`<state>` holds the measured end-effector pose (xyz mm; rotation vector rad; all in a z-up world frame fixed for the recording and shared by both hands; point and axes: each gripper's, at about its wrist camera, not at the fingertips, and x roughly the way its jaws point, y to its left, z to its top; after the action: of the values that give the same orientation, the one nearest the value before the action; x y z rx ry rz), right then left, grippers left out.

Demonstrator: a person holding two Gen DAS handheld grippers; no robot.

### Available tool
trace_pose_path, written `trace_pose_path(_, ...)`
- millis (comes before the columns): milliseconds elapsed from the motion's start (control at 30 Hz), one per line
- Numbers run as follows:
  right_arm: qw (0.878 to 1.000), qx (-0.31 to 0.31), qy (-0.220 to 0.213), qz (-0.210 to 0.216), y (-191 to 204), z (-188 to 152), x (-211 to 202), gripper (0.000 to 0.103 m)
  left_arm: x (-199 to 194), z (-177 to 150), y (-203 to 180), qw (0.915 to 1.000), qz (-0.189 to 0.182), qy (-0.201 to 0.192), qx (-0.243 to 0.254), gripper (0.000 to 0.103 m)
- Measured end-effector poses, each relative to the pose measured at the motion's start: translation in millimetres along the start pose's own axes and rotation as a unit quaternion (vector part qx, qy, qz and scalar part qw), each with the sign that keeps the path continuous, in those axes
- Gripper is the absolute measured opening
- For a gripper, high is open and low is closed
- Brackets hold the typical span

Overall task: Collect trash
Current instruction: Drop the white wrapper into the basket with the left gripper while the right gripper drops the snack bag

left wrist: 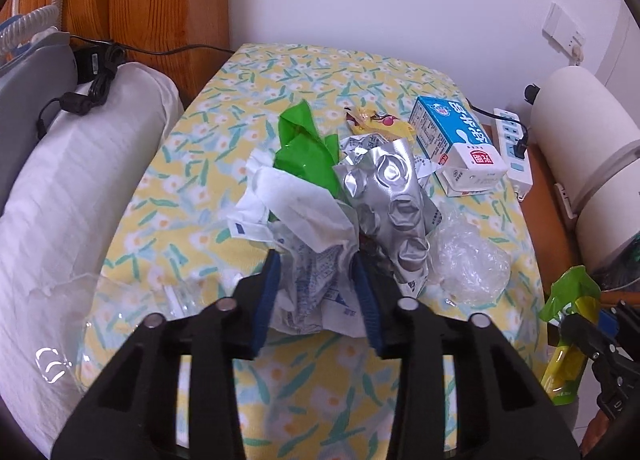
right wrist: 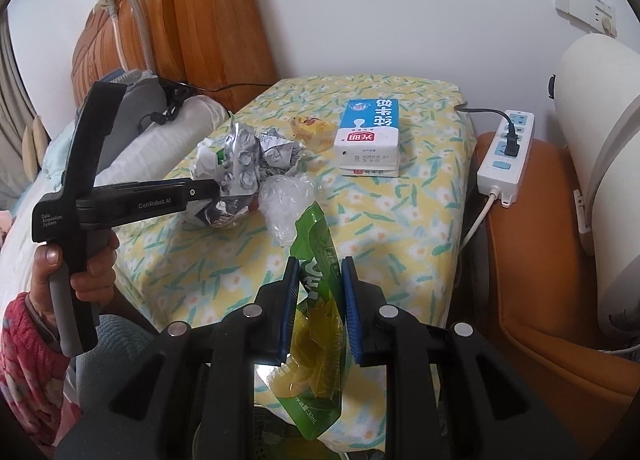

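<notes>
On the flower-print cloth (left wrist: 280, 75) lies a heap of trash: a silver blister foil (left wrist: 392, 195), a green wrapper (left wrist: 306, 147), white paper (left wrist: 296, 199) and a crumpled printed wrapper (left wrist: 316, 292). My left gripper (left wrist: 316, 260) is shut on that printed wrapper, its blue pads pressing both sides; in the right wrist view the left gripper (right wrist: 214, 189) reaches into the heap from the left. My right gripper (right wrist: 320, 262) is shut on a green drink pouch (right wrist: 316, 320) held over the table's near edge. Clear plastic (left wrist: 472, 260), a yellow wrapper (left wrist: 378, 121) and a blue-white milk carton (left wrist: 456, 143) lie apart.
A white power strip (right wrist: 506, 151) with a black plug sits on an orange seat (right wrist: 540, 260) right of the table. A white pillow (left wrist: 80, 179) with a black adapter and cable lies to the left, before a wooden headboard (right wrist: 192, 19). A clear bag (left wrist: 132, 300) lies at the table's left edge.
</notes>
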<state>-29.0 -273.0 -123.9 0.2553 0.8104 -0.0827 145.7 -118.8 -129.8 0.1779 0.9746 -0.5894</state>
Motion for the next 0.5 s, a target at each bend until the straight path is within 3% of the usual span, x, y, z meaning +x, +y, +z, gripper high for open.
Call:
trace_pose_path(200,1.000,0.006,-0.005,0.003,-2,0,-2,0.022,-8,0,-2,0.9998,0.009,-0.016,0.005,0.026)
trace_pose_path(500,1.000,0.008,-0.018,0.007,-1,3,-11,0.022,-45,-4,1,0.9989,0.003,-0.046,0.002,0.025)
